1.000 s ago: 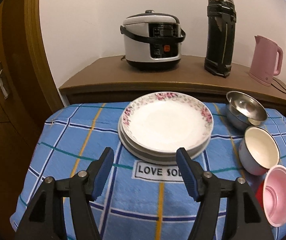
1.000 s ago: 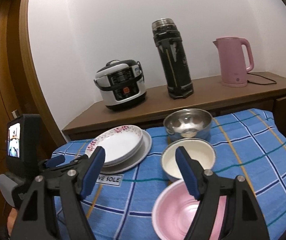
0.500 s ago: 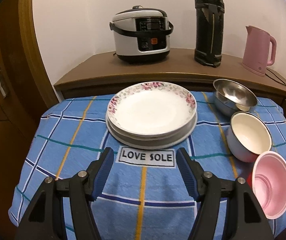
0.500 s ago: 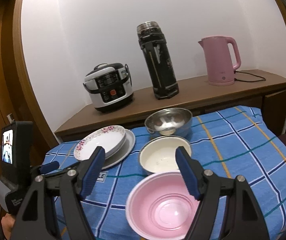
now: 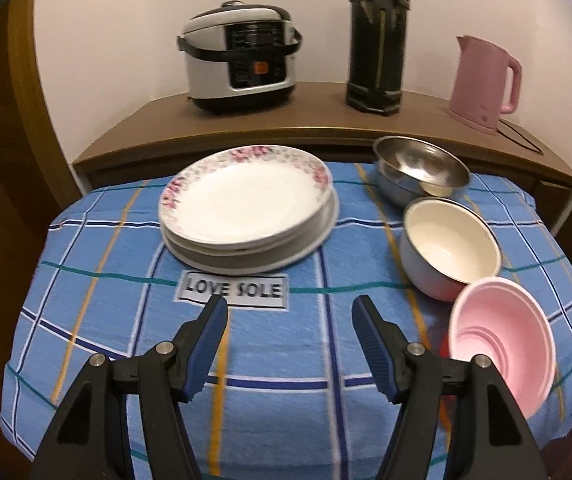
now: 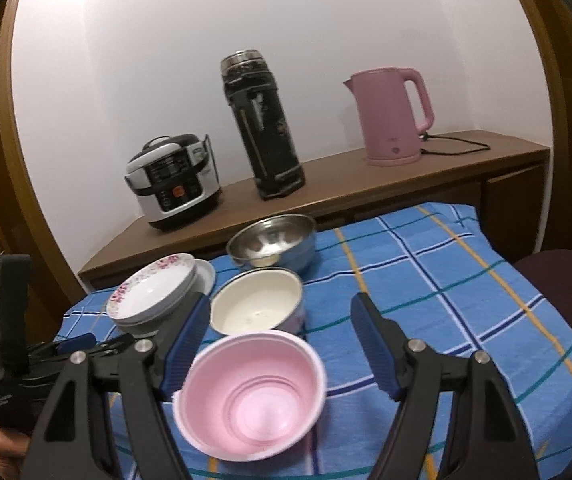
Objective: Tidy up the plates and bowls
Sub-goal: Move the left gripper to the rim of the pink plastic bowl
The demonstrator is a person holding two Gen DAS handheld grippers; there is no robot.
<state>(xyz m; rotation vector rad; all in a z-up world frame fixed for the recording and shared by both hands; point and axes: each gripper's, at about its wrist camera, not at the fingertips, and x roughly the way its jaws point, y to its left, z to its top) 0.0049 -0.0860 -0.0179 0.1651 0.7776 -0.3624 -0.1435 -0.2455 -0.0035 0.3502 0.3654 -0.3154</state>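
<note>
A: Where do the plates sit?

B: The stack of plates (image 5: 245, 208) rests on the blue checked cloth (image 5: 105, 300) that covers the counter, toward the far edge and left of the middle. The top plate has a pink flower rim. Just on the near side of the stack the cloth carries a white label (image 5: 233, 290) reading LOVE SOLE.

A: And the bowls?

B: Three in a row down the right side of the plates. The steel bowl (image 5: 420, 168) is nearest the far edge, the white bowl (image 5: 450, 246) is just in front of it, and the pink bowl (image 5: 502, 340) lies closest to the near edge, tilted so its opening faces left. The steel and white bowls look to touch; I cannot tell whether the pink one touches the white.

A: What about the left hand-held gripper?

B: The left hand-held gripper (image 5: 290, 322) hangs over bare cloth near the label, its blue pads spread with nothing between them.

A: The right one?

B: The right hand-held gripper (image 6: 279, 330) is also spread wide. In its own view the pink bowl shows between the two fingers, but neither pad presses on it.

A: Anything behind the counter?

B: A brown wooden shelf (image 5: 318, 120) along the white wall, with a rice cooker (image 5: 241, 58), a tall black thermos (image 5: 376, 36) and a pink kettle (image 5: 484, 82) whose cord trails to the right.
</note>
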